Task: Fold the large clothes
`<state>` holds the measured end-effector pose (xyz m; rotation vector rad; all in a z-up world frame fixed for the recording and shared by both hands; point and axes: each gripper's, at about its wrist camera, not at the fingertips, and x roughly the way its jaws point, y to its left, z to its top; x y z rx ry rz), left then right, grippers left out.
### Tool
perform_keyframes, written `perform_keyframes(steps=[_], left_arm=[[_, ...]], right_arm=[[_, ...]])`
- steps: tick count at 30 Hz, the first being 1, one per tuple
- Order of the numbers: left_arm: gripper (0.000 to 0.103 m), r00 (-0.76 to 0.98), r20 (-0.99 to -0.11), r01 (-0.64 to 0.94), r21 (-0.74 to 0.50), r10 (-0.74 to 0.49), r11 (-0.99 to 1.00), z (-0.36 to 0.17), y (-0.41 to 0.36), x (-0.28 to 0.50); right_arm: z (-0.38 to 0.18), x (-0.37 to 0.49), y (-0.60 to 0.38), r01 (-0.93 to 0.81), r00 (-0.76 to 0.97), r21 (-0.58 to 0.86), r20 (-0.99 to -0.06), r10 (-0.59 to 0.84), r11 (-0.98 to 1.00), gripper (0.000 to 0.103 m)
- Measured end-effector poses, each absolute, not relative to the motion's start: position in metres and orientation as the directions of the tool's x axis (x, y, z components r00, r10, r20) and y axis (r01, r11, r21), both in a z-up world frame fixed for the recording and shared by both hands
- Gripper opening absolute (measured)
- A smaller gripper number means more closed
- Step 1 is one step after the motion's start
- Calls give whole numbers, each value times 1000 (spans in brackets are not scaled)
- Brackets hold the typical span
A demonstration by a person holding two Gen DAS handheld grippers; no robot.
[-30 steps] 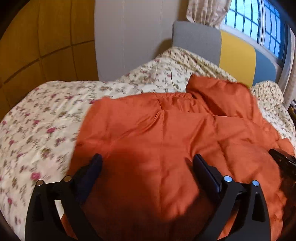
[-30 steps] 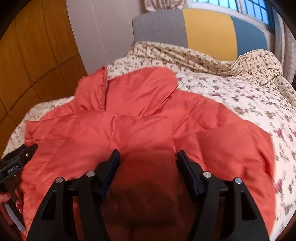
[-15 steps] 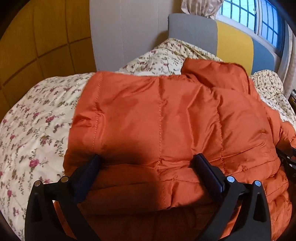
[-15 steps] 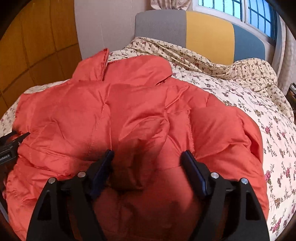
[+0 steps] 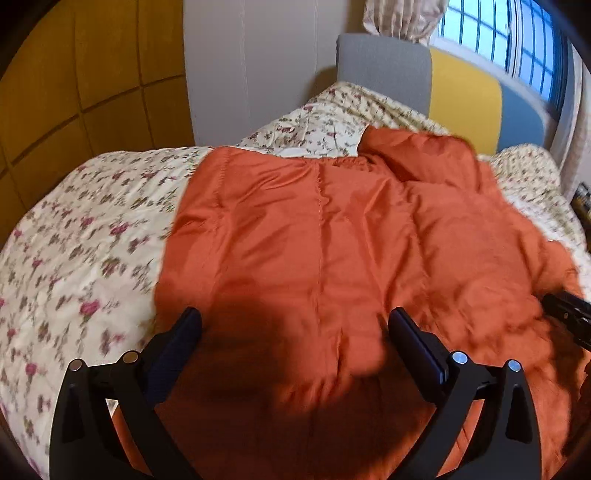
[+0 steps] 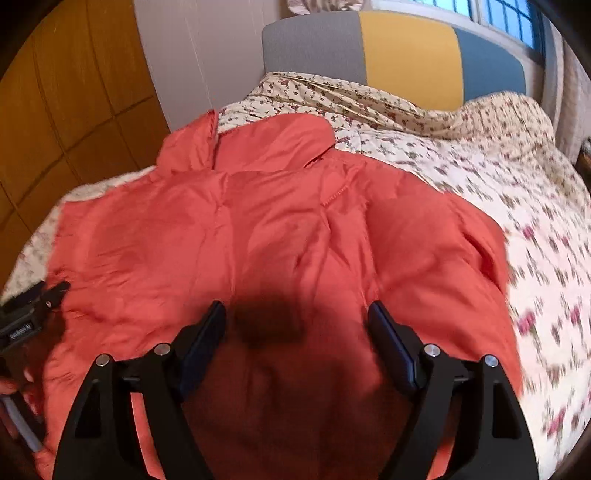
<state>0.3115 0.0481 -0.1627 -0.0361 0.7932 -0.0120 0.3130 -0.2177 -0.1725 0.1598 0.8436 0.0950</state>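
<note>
An orange quilted jacket (image 5: 332, 236) lies spread on a floral bedspread (image 5: 74, 236), collar toward the headboard. My left gripper (image 5: 293, 325) is open above the jacket's near left part, jaws wide apart and empty. My right gripper (image 6: 297, 317) is open above the jacket (image 6: 280, 229) near its right part, also empty. Each gripper shows at the edge of the other's view: the right one in the left wrist view (image 5: 569, 314), the left one in the right wrist view (image 6: 29, 310).
The bed's headboard (image 6: 406, 55) has grey, yellow and blue panels below a window (image 5: 495, 33). A wooden panelled wall (image 5: 74, 74) stands on the left. A rumpled floral quilt (image 6: 461, 122) lies at the bed's far right.
Half a second ago the jacket bulged up close between both grippers' fingers. Now it lies flatter and further away; both grippers have drawn back, still open.
</note>
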Motion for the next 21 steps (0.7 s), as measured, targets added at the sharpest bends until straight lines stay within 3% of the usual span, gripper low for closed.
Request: perform_keyframes(steps=[8, 15, 21], left_arm=[[100, 681, -729, -3, -105, -75, 995, -164, 85, 241], [100, 688, -726, -65, -78, -12, 995, -162, 120, 180], [100, 686, -727, -125, -151, -25, 981, -169, 155, 142]], right_arm=[[-154, 221, -257, 30, 648, 252, -742, 173, 967, 72], [-164, 127, -318, 162, 639, 304, -758, 134, 939, 66], [-174, 64, -350, 221, 613, 329, -779, 131, 918, 66]])
